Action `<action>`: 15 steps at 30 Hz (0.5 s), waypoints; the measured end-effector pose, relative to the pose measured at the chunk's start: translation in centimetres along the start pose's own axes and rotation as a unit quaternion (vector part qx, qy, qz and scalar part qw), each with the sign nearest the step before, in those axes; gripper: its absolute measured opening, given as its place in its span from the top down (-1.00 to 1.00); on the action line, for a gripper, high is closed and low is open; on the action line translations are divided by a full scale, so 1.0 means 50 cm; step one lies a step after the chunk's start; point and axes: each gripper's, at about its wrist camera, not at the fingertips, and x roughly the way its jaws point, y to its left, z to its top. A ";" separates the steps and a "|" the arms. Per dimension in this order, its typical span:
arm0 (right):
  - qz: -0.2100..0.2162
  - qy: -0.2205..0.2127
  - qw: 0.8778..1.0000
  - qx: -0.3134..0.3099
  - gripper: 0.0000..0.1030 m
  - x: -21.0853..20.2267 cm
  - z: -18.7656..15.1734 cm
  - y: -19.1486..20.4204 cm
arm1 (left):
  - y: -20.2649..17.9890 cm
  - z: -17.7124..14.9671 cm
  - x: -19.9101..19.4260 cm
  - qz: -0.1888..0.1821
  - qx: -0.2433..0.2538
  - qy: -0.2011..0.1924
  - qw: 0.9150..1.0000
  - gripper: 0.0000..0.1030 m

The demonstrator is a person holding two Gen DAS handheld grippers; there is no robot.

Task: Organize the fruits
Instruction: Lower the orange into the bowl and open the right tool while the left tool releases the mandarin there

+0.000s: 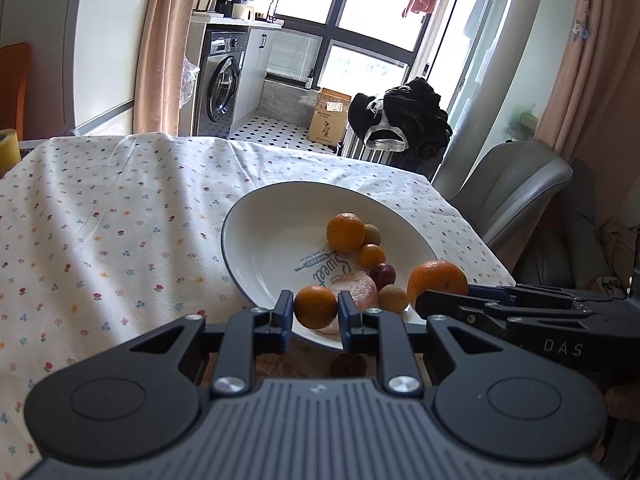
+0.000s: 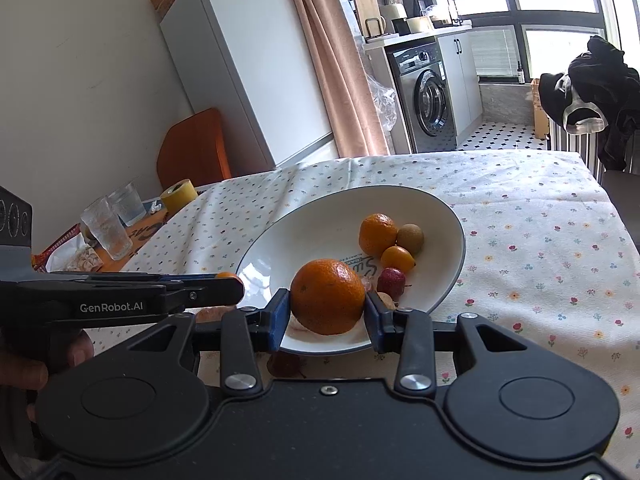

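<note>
The white plate (image 1: pixel 256 216) sits near the table's near edge, on a floral tablecloth (image 1: pixel 100 220); its front rim reaches almost to both grippers. To the plate's left the cloth lies bare and wide, and on the right a narrower strip runs to the table edge, where a grey chair (image 1: pixel 516 184) stands. At the far left corner, off the cloth, are two glasses (image 2: pixel 106 224) and a yellow tape roll (image 2: pixel 179 195).

The left gripper (image 1: pixel 316 307) is clenched on a small mandarin (image 1: pixel 315 306), held between its blue pads just above the plate's near rim. The right gripper (image 2: pixel 327 300) grasps a larger mandarin (image 2: pixel 327 296) over the plate's near right side; the two grippers are just beside each other, fingers pointing across the plate.

In the plate lie another mandarin (image 2: pixel 378 234), a brown longan (image 2: pixel 411 237), a kumquat (image 2: pixel 397 259), a red jujube (image 2: pixel 391 279) and a peeled pinkish segment (image 1: pixel 356 286). The kumquat's long axis runs roughly left to right in the right view; the mandarins are round, with no clear axis.
</note>
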 end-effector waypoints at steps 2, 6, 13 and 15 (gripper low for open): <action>-0.003 -0.001 1.000 0.003 0.27 0.001 0.003 -0.006 | -0.001 0.007 0.011 0.002 0.001 0.001 1.000 0.58; -0.007 -0.005 1.000 0.006 0.27 0.001 0.011 -0.012 | 0.003 0.022 0.024 -0.006 -0.008 0.002 1.000 0.55; -0.005 -0.007 1.000 0.002 0.27 0.012 0.020 -0.008 | 0.025 0.032 0.015 0.013 -0.020 -0.006 1.000 0.40; -0.004 -0.007 1.000 0.000 0.27 0.018 0.023 -0.006 | 0.033 0.029 0.007 0.021 -0.022 -0.009 0.999 0.34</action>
